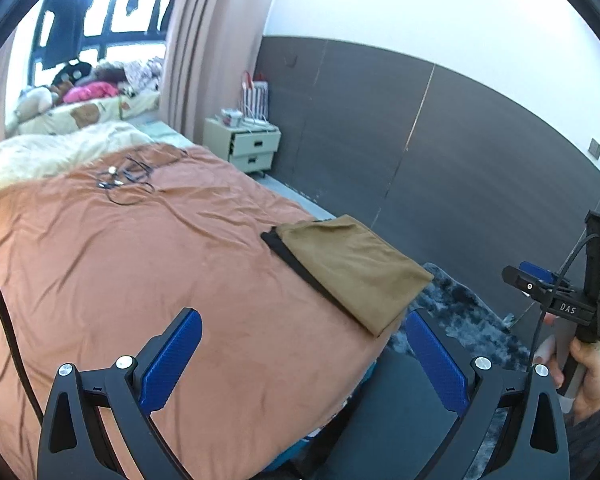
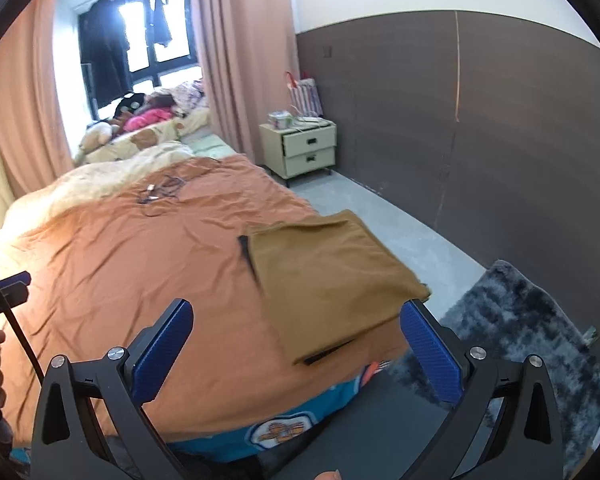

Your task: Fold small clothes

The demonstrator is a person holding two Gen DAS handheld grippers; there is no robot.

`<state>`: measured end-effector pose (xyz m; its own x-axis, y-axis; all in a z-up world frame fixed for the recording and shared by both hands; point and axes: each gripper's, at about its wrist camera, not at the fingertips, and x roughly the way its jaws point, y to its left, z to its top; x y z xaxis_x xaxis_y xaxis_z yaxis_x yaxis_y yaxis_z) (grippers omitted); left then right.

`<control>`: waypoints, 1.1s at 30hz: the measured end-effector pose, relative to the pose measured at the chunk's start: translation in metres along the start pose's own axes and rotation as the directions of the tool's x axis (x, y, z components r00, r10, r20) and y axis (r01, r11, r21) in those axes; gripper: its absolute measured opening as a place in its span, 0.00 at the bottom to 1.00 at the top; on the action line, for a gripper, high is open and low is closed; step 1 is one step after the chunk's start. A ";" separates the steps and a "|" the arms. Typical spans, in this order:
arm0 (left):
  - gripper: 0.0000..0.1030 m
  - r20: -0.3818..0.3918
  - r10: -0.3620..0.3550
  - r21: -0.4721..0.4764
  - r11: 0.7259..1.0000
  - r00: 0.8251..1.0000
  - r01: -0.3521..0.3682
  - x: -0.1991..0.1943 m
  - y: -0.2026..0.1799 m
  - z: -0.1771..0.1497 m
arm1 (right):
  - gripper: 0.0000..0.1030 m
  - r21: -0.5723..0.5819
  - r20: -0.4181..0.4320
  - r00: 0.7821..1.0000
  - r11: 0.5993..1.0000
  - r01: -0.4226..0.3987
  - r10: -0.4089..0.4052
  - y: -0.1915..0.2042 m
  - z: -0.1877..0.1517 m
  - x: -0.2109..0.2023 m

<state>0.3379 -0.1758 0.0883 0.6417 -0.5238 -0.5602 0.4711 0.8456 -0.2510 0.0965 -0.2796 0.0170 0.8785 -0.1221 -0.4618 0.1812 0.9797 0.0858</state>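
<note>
A tan folded garment lies flat on the orange bedspread, ahead of the right gripper and a little toward its right finger, at the corner of the bed above the grey shaggy rug. From the left gripper it sits ahead and well off to the right. Both grippers stand wide apart and hold nothing; neither touches the cloth.

The garment reads as a soft, matte, brushed knit, folded into a neat rectangle of several layers, with a black band showing along its far-left edge and a dark layer peeking out at the near corner. It should be light and limp, likely to sag and unfold if lifted by one point. The better hold is probably the thick folded edge nearest the right gripper, pinching all layers together, with the left gripper taking the opposite corner. The bedspread beneath is thin and wrinkled, so a low pinch could catch it too.
</note>
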 end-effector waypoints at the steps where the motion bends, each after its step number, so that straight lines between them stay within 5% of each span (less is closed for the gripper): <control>1: 1.00 0.010 0.004 -0.003 1.000 1.000 -0.004 -0.008 0.002 -0.003 | 1.00 -0.013 0.006 1.000 1.000 0.000 0.000 0.005 -0.006 -0.008; 14: 1.00 0.157 0.114 -0.003 0.993 0.981 -0.115 -0.135 0.025 -0.056 | 1.00 -0.073 0.094 0.993 0.995 -0.068 0.075 0.030 -0.057 -0.076; 33: 1.00 0.308 0.289 -0.026 0.955 0.906 -0.296 -0.244 0.008 -0.167 | 1.00 -0.066 0.137 0.975 0.984 -0.167 0.174 0.016 -0.162 -0.120</control>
<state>0.0840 -0.0241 0.0918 0.9043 -0.2619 -0.3371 0.2441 0.9651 -0.0949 -0.0780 -0.2232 -0.0694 0.9489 0.0301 -0.3141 0.0025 0.9947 0.1028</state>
